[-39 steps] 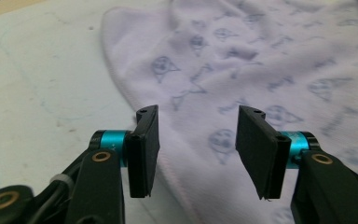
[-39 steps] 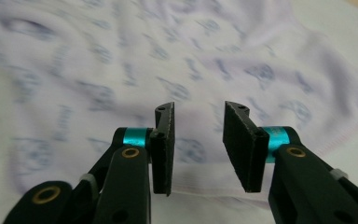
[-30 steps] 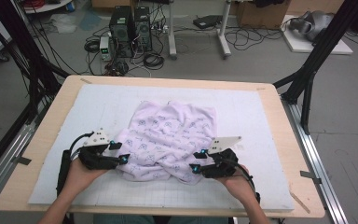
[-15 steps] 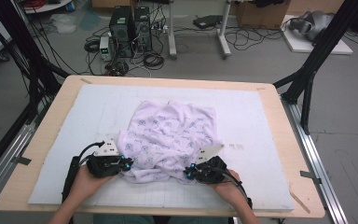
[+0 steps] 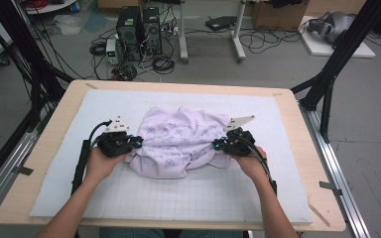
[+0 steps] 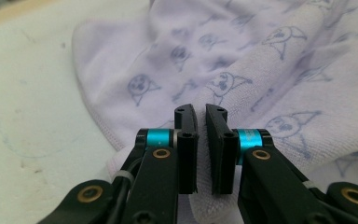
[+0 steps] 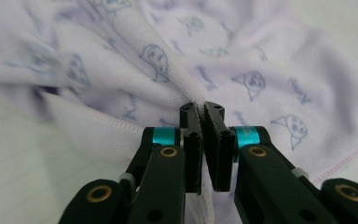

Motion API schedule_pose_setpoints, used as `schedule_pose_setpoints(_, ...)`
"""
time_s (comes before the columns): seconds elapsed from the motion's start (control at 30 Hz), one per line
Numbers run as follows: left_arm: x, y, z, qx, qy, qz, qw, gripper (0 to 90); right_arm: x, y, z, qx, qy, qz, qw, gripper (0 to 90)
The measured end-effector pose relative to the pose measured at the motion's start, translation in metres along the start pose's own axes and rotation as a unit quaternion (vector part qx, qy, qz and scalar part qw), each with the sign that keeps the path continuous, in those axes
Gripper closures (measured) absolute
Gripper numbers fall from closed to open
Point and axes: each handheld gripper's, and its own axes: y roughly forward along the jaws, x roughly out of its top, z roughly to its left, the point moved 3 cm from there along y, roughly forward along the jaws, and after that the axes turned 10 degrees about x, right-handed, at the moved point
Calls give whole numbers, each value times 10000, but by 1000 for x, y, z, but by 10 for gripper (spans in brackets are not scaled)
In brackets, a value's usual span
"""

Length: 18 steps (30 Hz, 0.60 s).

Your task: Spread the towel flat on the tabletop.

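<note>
Lilac towel (image 5: 181, 141) now pinched, claws farther apart.

A white gridded mat (image 5: 193, 198) is being carried by a light wooden table (image 5: 297, 114). The table is being flanked by black frame struts (image 5: 335, 59) and metal rails (image 5: 340, 168). Behind it, two dark computer towers (image 5: 139, 25) and tangled cables (image 5: 163, 62) are being kept on the grey floor (image 5: 367, 124), with white desk legs (image 5: 235, 34) seen nearby.
</note>
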Motion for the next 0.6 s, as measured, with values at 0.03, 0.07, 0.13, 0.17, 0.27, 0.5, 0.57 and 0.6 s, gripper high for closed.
schedule_pose_setpoints(0.03,-3,9,4,23,-69,103,9999,828,-2,7,-6,58,129,59,9999,864)
schedule_pose_setpoints(0.07,-6,16,8,-24,-208,169,9996,828,-4,14,-10,78,227,86,9997,864)
schedule_pose_setpoints(0.13,-9,23,13,-78,-393,145,9991,826,-8,24,-16,144,389,64,9991,862)
schedule_pose_setpoints(0.17,-8,23,14,-82,-418,115,9990,824,-8,25,-17,161,437,11,9989,860)
schedule_pose_setpoints(0.27,-7,17,14,8,-331,91,9994,757,-8,21,-16,134,424,-40,9990,820)
schedule_pose_setpoints(0.5,0,-22,12,-188,-375,-265,9988,565,1,-9,7,107,177,-550,9983,718)
schedule_pose_setpoints(0.57,0,-31,9,-219,-287,-292,9989,544,1,-16,19,53,-18,-600,9982,696)
schedule_pose_setpoints(0.6,-1,-36,7,-228,-217,-292,9991,529,1,-19,25,73,-73,-640,9979,691)
